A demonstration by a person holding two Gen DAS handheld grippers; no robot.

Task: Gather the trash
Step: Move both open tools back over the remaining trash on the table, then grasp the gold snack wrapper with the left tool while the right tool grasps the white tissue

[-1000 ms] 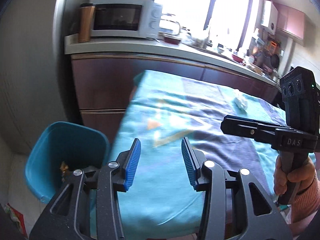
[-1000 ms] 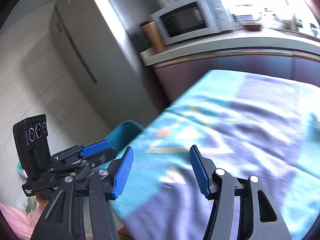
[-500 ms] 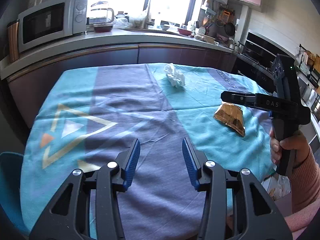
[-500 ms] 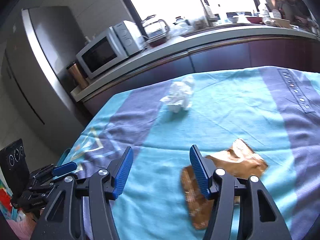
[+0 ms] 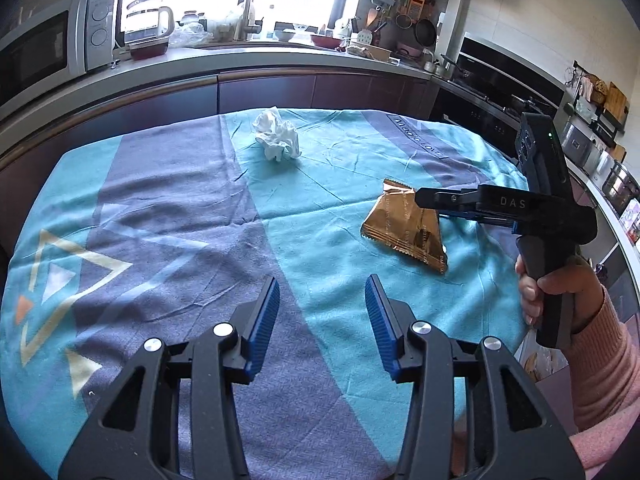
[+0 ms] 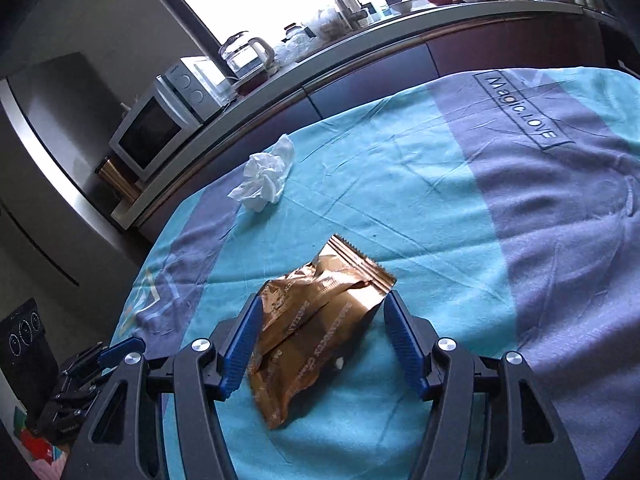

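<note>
A gold-brown snack wrapper (image 6: pixel 316 320) lies flat on the turquoise and purple tablecloth (image 6: pixel 460 216). My right gripper (image 6: pixel 320 320) is open with its blue pads on either side of the wrapper, not closed on it. In the left wrist view the wrapper (image 5: pixel 404 228) lies at the right, with the right gripper (image 5: pixel 424 200) over it. A crumpled white tissue (image 5: pixel 277 140) lies at the far side of the table; it also shows in the right wrist view (image 6: pixel 264 180). My left gripper (image 5: pixel 322 312) is open and empty above the near middle of the cloth.
A kitchen counter (image 5: pixel 240 52) runs behind the table with a microwave (image 5: pixel 44 52), a kettle (image 5: pixel 146 26) and dishes. An oven (image 5: pixel 500 80) stands at the right. A grey fridge (image 6: pixel 52 168) stands left of the counter.
Both grippers swung right, away from the blue bin beside the table, to face the tabletop. The right gripper has come down around the gold wrapper.
</note>
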